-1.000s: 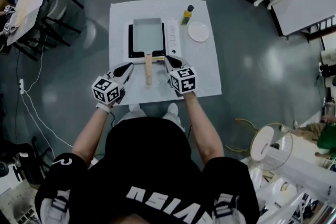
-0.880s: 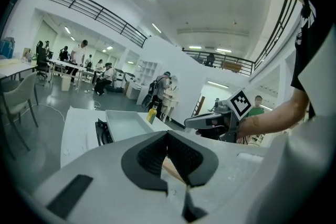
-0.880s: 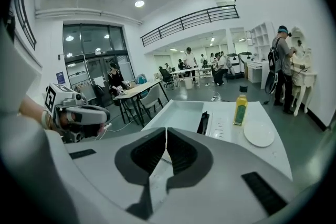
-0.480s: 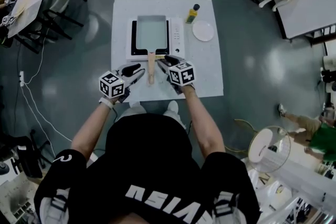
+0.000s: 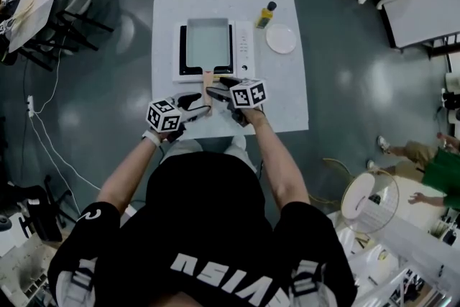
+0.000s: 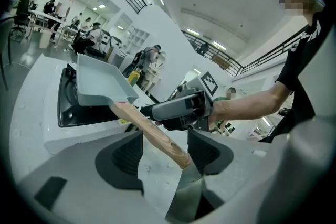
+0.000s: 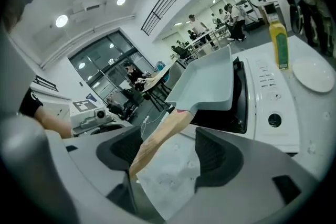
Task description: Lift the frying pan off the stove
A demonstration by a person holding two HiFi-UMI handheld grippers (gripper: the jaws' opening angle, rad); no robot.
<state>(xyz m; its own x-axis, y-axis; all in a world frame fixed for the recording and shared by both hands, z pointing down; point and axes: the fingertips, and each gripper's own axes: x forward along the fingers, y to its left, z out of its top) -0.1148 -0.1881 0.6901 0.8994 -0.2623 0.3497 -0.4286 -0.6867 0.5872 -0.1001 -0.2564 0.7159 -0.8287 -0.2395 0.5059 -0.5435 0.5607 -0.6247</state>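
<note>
A grey rectangular frying pan [image 5: 207, 42] sits on a white single-burner stove [image 5: 241, 47]; its wooden handle [image 5: 206, 80] points toward me. My left gripper [image 5: 195, 104] and right gripper [image 5: 218, 90] flank the handle's end from either side. In the left gripper view the handle [image 6: 152, 134] runs between the open jaws of the left gripper [image 6: 165, 152], its tip near the right pad [image 6: 207, 150]. In the right gripper view the handle [image 7: 157, 139] lies between the jaws of the right gripper [image 7: 170, 152], close to the left pad [image 7: 126, 148]. Both sets of jaws have just been opening; neither presses on the handle.
The stove stands on a white square table [image 5: 284, 97]. A yellow oil bottle [image 5: 267, 14] and a small white plate [image 5: 281, 39] sit to the stove's right. Tables, chairs and cables surround the table on the grey floor; a person [image 5: 431, 162] is at the right edge.
Both grippers have come down and inward to the end of the pan handle. Their jaws, shut a second ago, now stand wide with the handle between them.
</note>
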